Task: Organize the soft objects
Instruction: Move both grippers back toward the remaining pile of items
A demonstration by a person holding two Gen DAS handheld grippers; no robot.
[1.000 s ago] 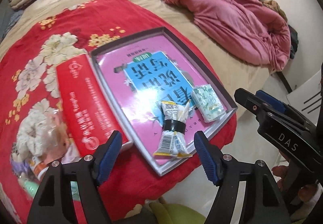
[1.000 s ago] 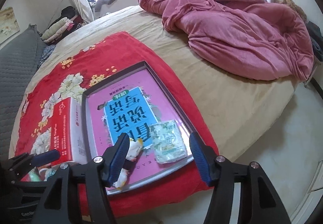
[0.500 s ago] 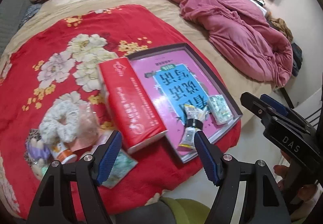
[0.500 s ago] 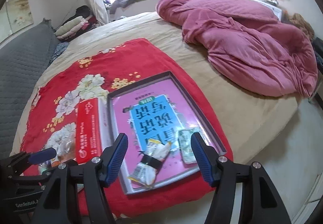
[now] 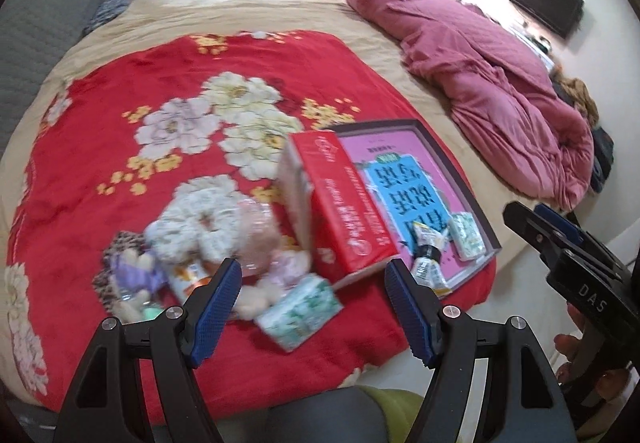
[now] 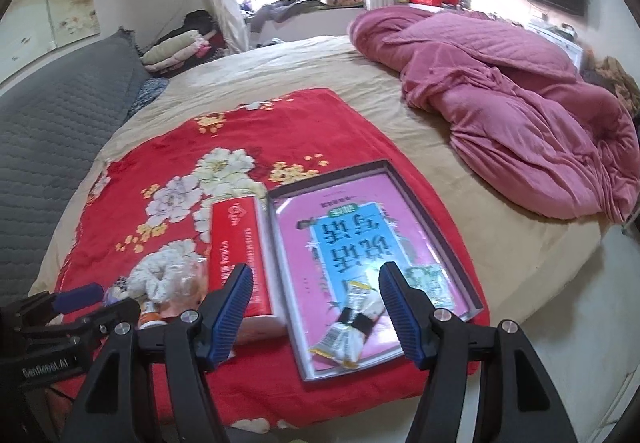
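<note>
A shallow grey box lid (image 5: 476, 203) (image 6: 436, 219) with a pink and blue picture lies on the red floral blanket (image 5: 120, 147) (image 6: 168, 163). In it lie a banded sachet bundle (image 5: 428, 267) (image 6: 352, 331) and a green-white tissue pack (image 5: 466, 235) (image 6: 432, 283). A red box (image 5: 344, 203) (image 6: 236, 243) stands left of it. Further left is a heap of soft items: a white scrunchie (image 5: 200, 215) (image 6: 160, 275), a pink one (image 5: 260, 235), a purple plush (image 5: 132, 267) and a green tissue pack (image 5: 300, 307). My left gripper (image 5: 312, 303) is open above the heap's near edge. My right gripper (image 6: 316, 311) is open above the lid's near end.
A rumpled pink quilt (image 5: 480, 55) (image 6: 520, 103) lies on the beige bed to the right. A grey headboard (image 6: 52, 123) runs along the left. Folded clothes (image 6: 180, 43) sit at the far side. The bed edge and floor (image 6: 580, 303) are to the right.
Both grippers have pulled back and swung left. The heap of soft items has come into the left wrist view. Both stay open and empty.
</note>
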